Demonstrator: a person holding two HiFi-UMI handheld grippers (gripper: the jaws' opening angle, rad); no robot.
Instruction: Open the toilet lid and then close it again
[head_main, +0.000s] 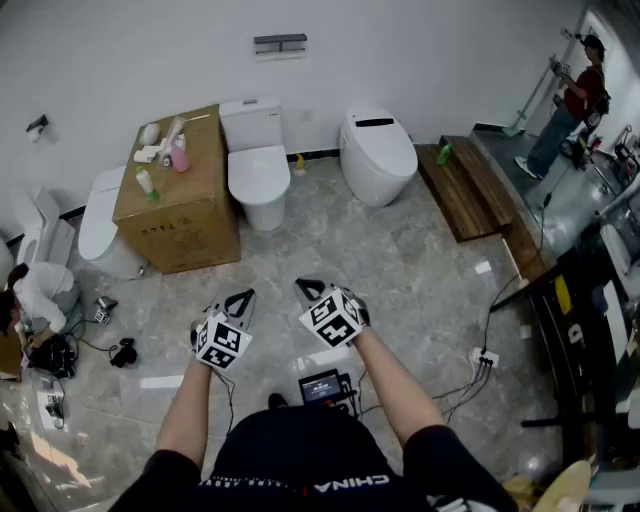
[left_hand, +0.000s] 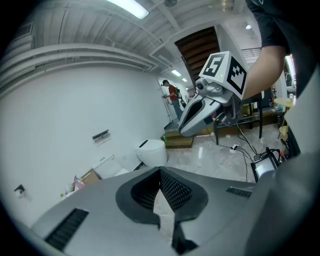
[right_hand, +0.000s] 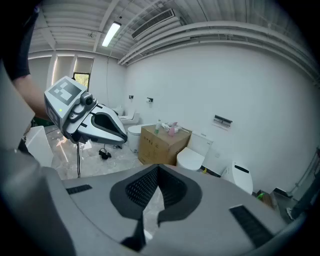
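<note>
Two white toilets stand against the far wall, both lids down: a tank toilet (head_main: 258, 170) (right_hand: 190, 158) and a rounded tankless toilet (head_main: 377, 152) (left_hand: 151, 151) (right_hand: 240, 177) to its right. Both lie well ahead across the tiled floor. My left gripper (head_main: 243, 300) (left_hand: 160, 171) is held at waist height with its jaws shut and nothing between them. My right gripper (head_main: 307, 290) (right_hand: 159, 168) hangs beside it, also shut and empty. Each gripper shows in the other's view, the right gripper (left_hand: 193, 118) and the left gripper (right_hand: 101, 128), and neither touches a toilet.
A cardboard box (head_main: 181, 192) with bottles on top stands left of the tank toilet, and a third toilet (head_main: 99, 222) sits beyond it. A person (head_main: 40, 296) crouches at the far left among cables. A wooden platform (head_main: 470, 186) lies on the right, where another person (head_main: 570, 104) stands.
</note>
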